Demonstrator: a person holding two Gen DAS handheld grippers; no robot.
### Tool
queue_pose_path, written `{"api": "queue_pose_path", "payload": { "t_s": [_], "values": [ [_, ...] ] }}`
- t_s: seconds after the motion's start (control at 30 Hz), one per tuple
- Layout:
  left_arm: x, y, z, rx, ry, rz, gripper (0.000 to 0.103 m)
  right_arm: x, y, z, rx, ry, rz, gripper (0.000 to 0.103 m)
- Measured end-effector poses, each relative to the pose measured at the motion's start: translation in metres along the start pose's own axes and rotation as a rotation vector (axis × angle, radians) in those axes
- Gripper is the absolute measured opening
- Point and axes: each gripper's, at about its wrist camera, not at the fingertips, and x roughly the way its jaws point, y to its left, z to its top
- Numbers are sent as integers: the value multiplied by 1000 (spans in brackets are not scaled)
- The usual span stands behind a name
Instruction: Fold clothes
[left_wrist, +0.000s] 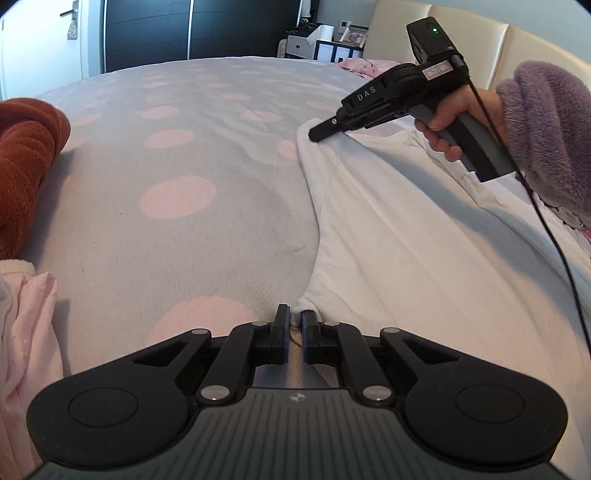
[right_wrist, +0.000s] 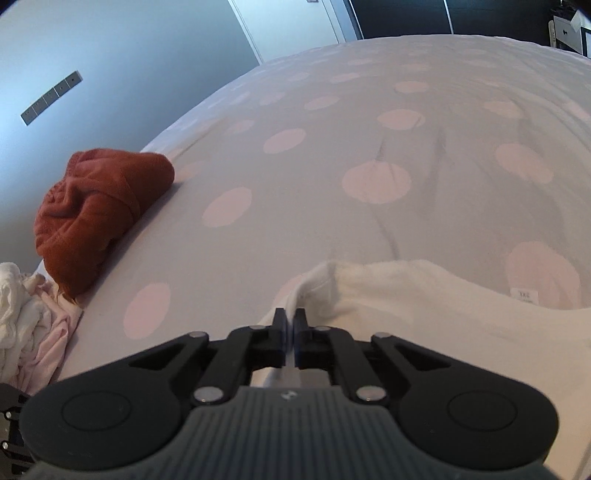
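Note:
A white garment (left_wrist: 406, 240) lies spread over the right part of the bed. My left gripper (left_wrist: 294, 317) is shut on its near left corner, low over the bedspread. My right gripper (left_wrist: 317, 133) shows in the left wrist view, held by a hand in a purple fleece sleeve, and is shut on the garment's far left corner. In the right wrist view the right gripper (right_wrist: 290, 321) pinches the white garment (right_wrist: 424, 317) at its folded edge; a size label (right_wrist: 524, 295) shows near the neck.
The bed has a grey bedspread with pink dots (left_wrist: 177, 195). A rust-red garment (left_wrist: 26, 162) lies bundled at the left edge, also in the right wrist view (right_wrist: 96, 214). Pale pink and white clothes (left_wrist: 26, 332) are heaped near left. A cream headboard (left_wrist: 480, 40) stands at far right.

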Motion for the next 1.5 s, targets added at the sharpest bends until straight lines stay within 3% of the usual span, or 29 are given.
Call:
{"api": "queue_pose_path", "payload": {
  "t_s": [0.3,0.37,0.43,0.5,0.63,0.7,0.8,0.87,0.97,1.13,1.3,1.43,1.5],
  "values": [
    [0,11,-2,-62,-6,-41,5,21,-27,-5,57,35,39,5],
    [-2,10,0,-65,0,-35,5,19,-33,-6,95,24,55,9],
    [-4,8,3,-58,5,-26,5,9,-31,-4,96,-7,5,29],
    [-9,6,5,-51,14,-9,8,-4,-27,-5,89,-25,-26,36],
    [-24,7,6,-56,35,82,9,-36,-16,-13,60,-41,-53,36],
    [-35,6,5,-72,23,89,9,-54,-3,-26,37,-33,-49,36],
    [-53,-5,7,-92,0,71,15,-74,19,-54,37,11,-41,36],
    [-65,-14,8,-108,-5,41,29,-89,34,-78,38,43,-36,38],
    [-86,-32,0,-118,-3,8,34,-108,59,-112,2,75,-54,38],
    [-109,-65,-37,-143,80,-60,42,-149,102,-170,-6,84,-29,38],
    [-111,-97,-84,-93,211,27,42,-180,147,-235,-19,107,10,38],
    [-125,-109,-109,-69,265,93,42,-202,183,-288,-41,138,4,38],
    [-132,-113,-119,-99,287,83,42,-211,195,-311,-39,155,-12,38]
  ]
}}
